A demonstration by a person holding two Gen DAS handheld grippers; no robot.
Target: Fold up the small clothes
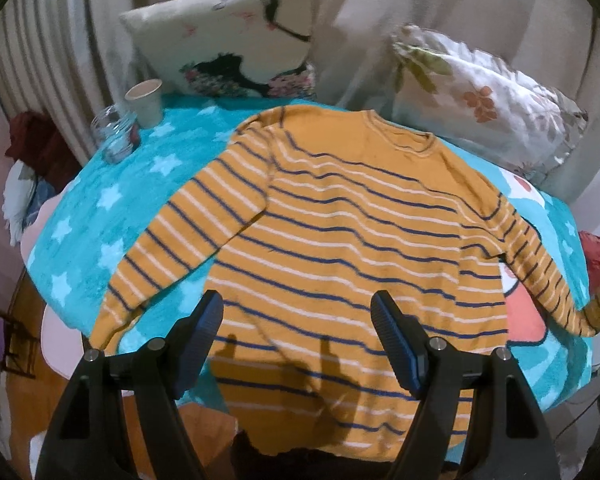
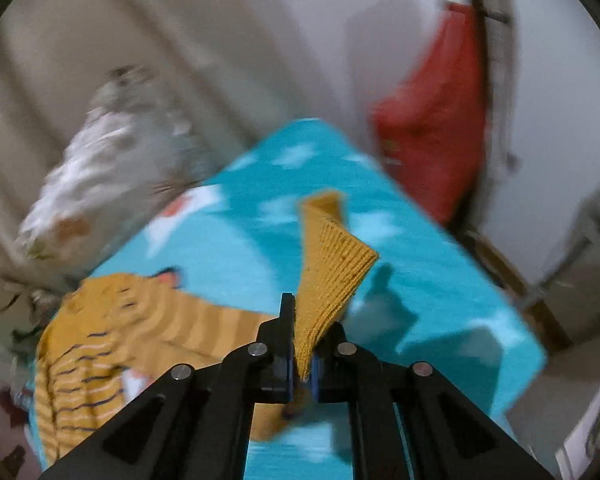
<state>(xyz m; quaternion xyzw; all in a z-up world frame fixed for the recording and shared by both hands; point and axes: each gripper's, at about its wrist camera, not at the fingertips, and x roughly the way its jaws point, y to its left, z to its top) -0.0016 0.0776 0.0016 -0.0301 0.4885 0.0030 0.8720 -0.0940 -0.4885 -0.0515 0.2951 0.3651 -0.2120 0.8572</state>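
Sweater [image 1: 340, 240], striped mustard, lies spread flat on the turquoise star blanket [image 1: 100, 208], its hem just beyond the left gripper [image 1: 298, 320], whose fingers gape empty, while farther right the right gripper [image 2: 303, 364] clenches the cuff [image 2: 332, 276], lifted apparently to fold that sleeve inward.

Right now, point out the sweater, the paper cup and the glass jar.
sweater [image 1: 340, 220], left wrist view, middle of the striped chest.
paper cup [image 1: 147, 106], left wrist view, its side wall.
glass jar [image 1: 115, 136], left wrist view, its clear body.
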